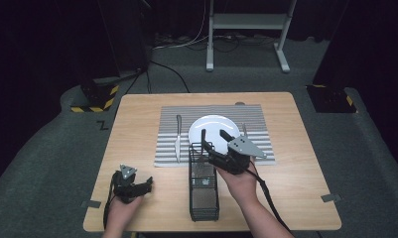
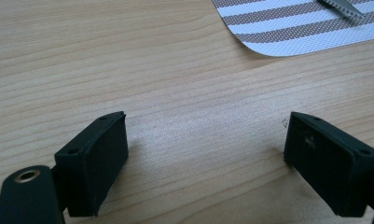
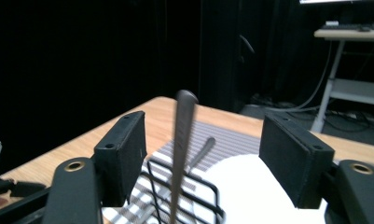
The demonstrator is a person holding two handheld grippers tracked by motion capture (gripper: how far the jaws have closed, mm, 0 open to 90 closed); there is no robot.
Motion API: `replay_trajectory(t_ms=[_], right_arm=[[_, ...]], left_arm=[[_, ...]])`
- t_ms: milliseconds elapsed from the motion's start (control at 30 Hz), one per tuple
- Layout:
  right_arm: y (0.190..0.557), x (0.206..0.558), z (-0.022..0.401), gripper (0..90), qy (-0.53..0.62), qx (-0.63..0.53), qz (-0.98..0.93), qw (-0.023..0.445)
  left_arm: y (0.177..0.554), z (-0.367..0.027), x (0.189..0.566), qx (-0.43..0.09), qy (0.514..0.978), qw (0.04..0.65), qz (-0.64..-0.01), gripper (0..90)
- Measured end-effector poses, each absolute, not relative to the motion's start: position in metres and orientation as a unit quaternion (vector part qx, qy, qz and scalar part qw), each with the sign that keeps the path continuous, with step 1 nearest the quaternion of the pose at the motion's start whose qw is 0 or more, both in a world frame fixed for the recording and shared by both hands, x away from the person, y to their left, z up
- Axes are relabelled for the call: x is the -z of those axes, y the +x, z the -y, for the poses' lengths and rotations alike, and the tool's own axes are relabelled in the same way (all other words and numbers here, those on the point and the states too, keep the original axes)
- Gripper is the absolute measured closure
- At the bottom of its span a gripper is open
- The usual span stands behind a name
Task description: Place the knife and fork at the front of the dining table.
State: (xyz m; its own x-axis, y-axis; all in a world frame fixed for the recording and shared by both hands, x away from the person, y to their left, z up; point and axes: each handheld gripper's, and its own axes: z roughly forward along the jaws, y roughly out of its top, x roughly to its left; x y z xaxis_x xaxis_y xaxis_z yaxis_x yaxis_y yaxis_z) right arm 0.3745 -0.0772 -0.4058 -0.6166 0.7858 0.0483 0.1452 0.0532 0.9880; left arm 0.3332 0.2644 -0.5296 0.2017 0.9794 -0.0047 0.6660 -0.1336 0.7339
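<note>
A: How far along is the place setting?

B: Knife (image 1: 177,137) and white round plate (image 1: 212,128) lie on the striped placemat (image 1: 256,119).

A: What's left?

B: A grey metal utensil handle (image 3: 181,154) stands in the black wire caddy (image 1: 203,191), between the right gripper (image 3: 208,158)'s parted, unclenched jaws. The left gripper (image 2: 208,158) rests released, empty.

Utensil handle (image 3: 183,140) upright between spread fingers (image 3: 124,154), wire basket (image 3: 184,186), plate (image 3: 250,186)

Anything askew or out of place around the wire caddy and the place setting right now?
Nothing spilled or damaged. One utensil handle stands upright in the wire caddy, between the right gripper's open jaws, not yet gripped. The knife lies straight on the striped placemat beside the white plate.
</note>
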Motion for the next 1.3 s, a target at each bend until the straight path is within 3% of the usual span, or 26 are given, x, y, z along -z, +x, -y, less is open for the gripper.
replay_trajectory(t_ms=[667, 1300], right_arm=[[0.391, 0.41, 0.055, 76.1, 0.336, -0.581, -0.696, 0.255], [0.36, 0.388, 0.064, 79.2, 0.283, -0.631, -0.671, 0.266]], left_arm=[[0.333, -0.264, 0.53, -0.251, 0.71, 0.312, -0.58, 13.4], [0.333, -0.264, 0.53, -0.251, 0.71, 0.312, -0.58, 13.4]])
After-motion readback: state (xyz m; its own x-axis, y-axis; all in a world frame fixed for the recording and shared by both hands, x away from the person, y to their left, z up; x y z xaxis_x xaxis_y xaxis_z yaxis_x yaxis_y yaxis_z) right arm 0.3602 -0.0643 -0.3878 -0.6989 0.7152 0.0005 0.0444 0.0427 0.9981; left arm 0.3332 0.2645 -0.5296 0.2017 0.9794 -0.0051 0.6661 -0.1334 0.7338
